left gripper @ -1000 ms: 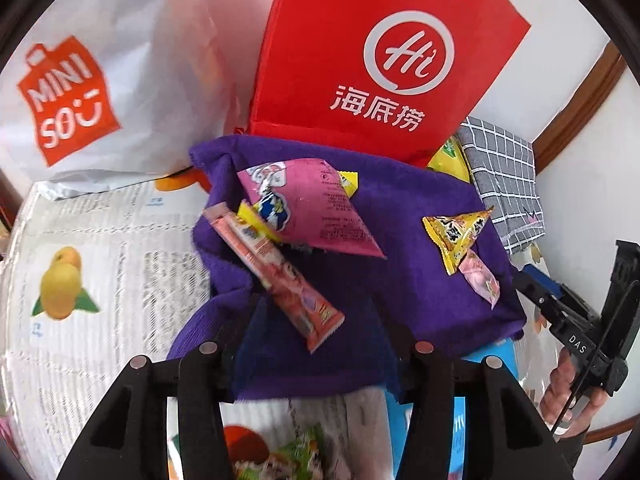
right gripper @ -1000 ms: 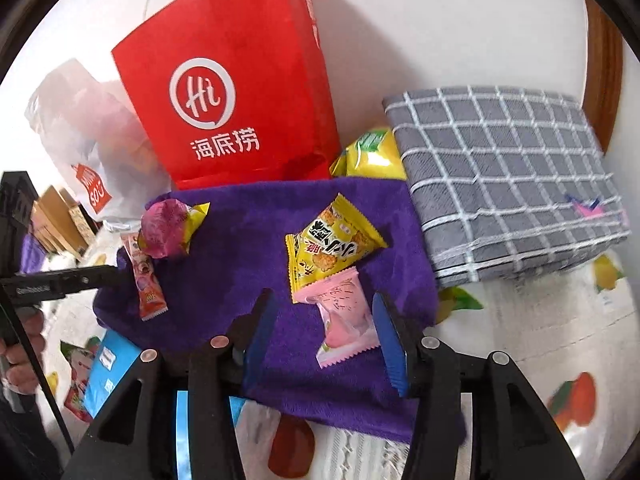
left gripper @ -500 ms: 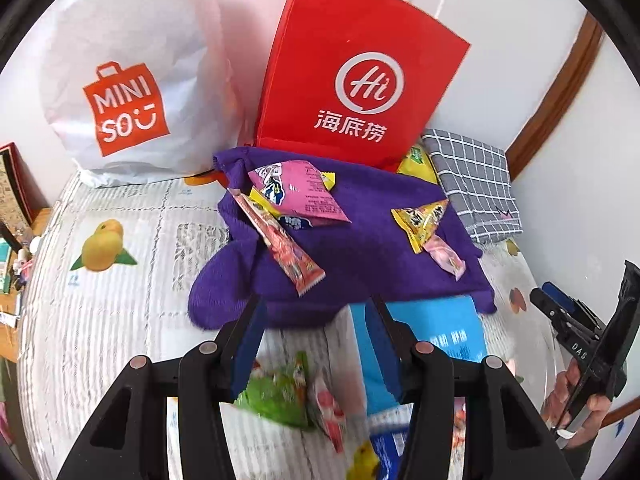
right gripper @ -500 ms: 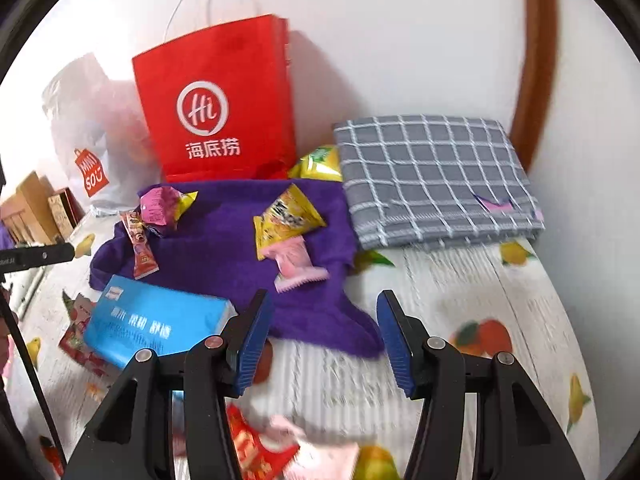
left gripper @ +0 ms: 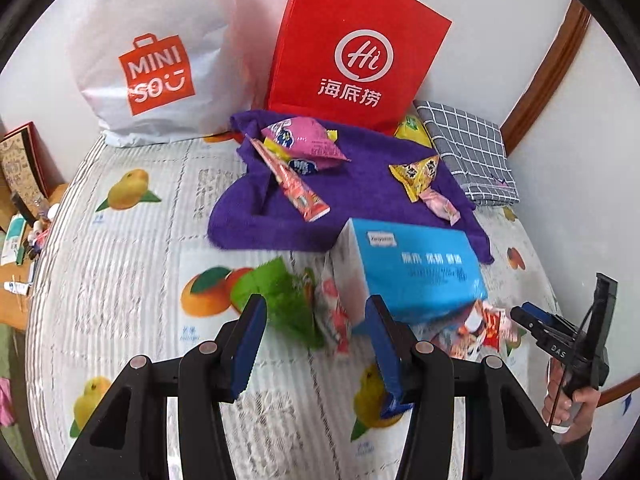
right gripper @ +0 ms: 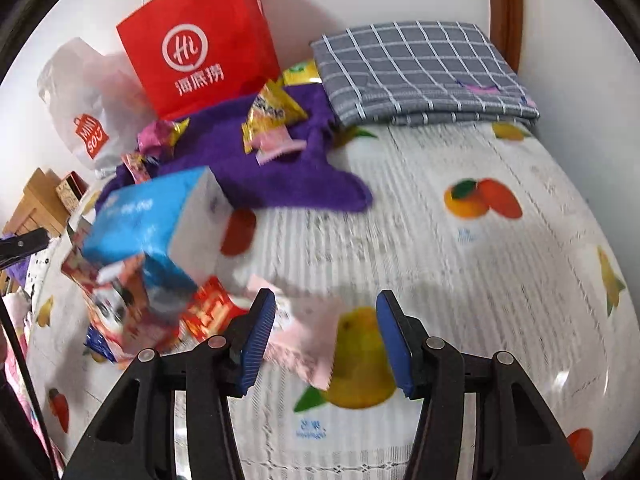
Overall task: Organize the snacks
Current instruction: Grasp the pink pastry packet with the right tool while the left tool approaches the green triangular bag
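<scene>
Two grippers over a fruit-print bed sheet (right gripper: 460,248) by a white wall: left gripper (left gripper: 316,344) and right gripper (right gripper: 326,338) part-open, empty; blue box (left gripper: 416,268) lying lengthwise toward purple towel (left gripper: 360,196).

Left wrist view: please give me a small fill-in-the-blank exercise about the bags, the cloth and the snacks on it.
1. The paper bag standing behind the purple cloth is coloured ____.
2. The white plastic bag stands to the ____ of that paper bag in this view.
3. The yellow snack packet lies on the ____ cloth.
4. The box near the cloth's front edge is coloured ____.

Missing words: red; left; purple; blue
</scene>
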